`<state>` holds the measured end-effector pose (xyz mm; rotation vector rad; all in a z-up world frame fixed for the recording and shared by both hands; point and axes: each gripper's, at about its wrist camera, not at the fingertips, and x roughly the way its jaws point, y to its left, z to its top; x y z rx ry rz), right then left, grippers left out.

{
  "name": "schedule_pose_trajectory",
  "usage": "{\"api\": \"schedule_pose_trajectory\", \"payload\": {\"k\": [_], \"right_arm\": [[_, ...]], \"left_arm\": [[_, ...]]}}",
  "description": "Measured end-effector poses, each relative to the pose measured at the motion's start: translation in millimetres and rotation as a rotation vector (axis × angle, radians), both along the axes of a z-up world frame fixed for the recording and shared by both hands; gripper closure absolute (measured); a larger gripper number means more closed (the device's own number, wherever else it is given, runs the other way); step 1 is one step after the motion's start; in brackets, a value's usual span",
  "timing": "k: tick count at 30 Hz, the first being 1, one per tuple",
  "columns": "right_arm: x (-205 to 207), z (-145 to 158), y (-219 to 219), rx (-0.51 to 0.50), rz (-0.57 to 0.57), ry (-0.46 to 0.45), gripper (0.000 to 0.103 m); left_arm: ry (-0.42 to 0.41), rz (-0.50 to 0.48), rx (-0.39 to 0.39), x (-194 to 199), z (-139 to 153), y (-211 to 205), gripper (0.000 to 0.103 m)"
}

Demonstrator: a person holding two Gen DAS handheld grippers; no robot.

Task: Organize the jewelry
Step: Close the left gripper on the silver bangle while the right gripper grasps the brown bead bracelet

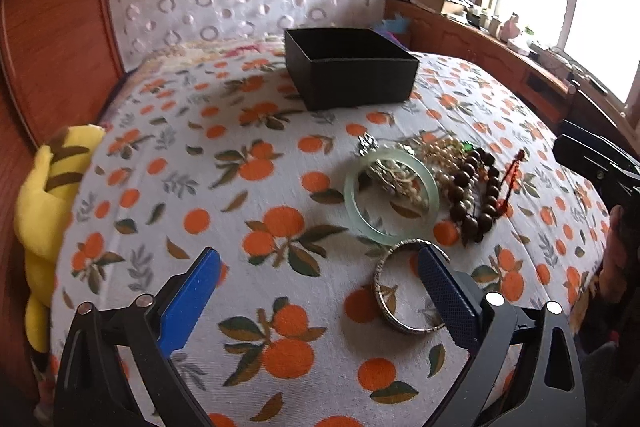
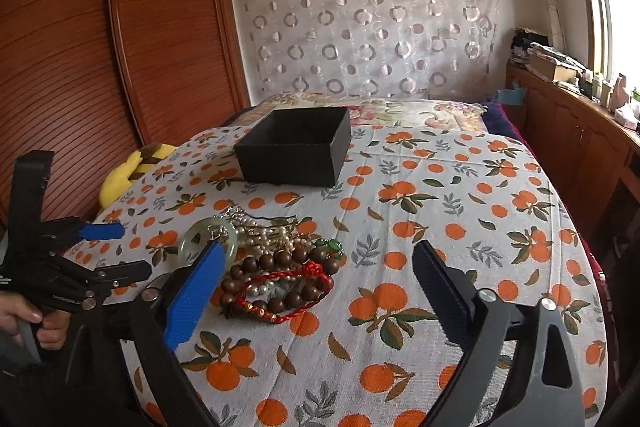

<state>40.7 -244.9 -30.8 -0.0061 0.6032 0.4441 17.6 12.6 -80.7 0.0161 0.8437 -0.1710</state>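
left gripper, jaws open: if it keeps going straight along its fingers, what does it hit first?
Most likely bare bedspread: the left gripper points down at the orange-print cloth. The metal bangle lies at its right finger, off-centre, so that finger might clip it; depth is unclear.

Black-framed grippers (image 1: 320,287) — blue textured pads (image 1: 192,303), silver screws, apparently.

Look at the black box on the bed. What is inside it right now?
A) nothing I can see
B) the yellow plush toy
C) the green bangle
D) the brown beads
A: the black box shows only dark walls inside, while the green bangle and brown beads lie on the bedspread in front of it.
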Motion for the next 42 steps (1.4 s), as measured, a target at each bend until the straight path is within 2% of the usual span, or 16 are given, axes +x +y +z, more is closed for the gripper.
{"api": "schedule_pose_trajectory", "payload": {"k": [5, 9, 14, 17, 19, 20, 23, 27, 33, 42], "right_arm": [[-0.2, -3.6, 2.4, -0.003, 0.025, 0.011, 0.015], [1.9, -12.1, 7.6, -0.026, 0.054, 0.046, 0.027], [3.7, -21.8, 15.4, -0.019, 0.101, 0.093, 0.039], [5.3, -25.4, 20.4, -0.018, 0.12, 0.112, 0.041], [7.2, -26.5, 22.2, -0.02, 0.121, 0.114, 0.041], [8.7, -26.9, 22.2, -0.022, 0.116, 0.115, 0.041], [13.7, -26.6, 19.5, -0.014, 0.111, 0.126, 0.041], [18.1, -26.1, 17.9, -0.008, 0.119, 0.135, 0.042], [25.8, -27.1, 18.3, 0.002, 0.128, 0.152, 0.052], [41.8, -29.0, 16.7, 0.051, 0.14, 0.198, 0.053]], "left_arm": [[0.033, -0.046, -0.013, 1.0, -8.4, -7.3, 0.033], [0.053, -0.086, -0.015, -0.2, -14.7, -16.7, 0.053], [0.047, -0.092, -0.002, -1.5, -16.0, -21.3, 0.06], [0.041, -0.087, 0.005, -1.8, -15.6, -20.2, 0.075], [0.04, -0.102, -0.008, -2.4, -15.5, -19.7, 0.093], [0.04, -0.106, -0.011, -2.8, -15.5, -20.2, 0.098], [0.031, -0.103, 0.009, -3.5, -14.9, -22.0, 0.098], [0.004, -0.091, -0.004, -4.7, -8.9, -18.2, 0.099], [-0.049, -0.059, -0.023, -5.3, 7.2, -9.9, 0.099], [-0.088, -0.048, -0.036, 0.1, 19.4, -5.1, 0.099]]}}
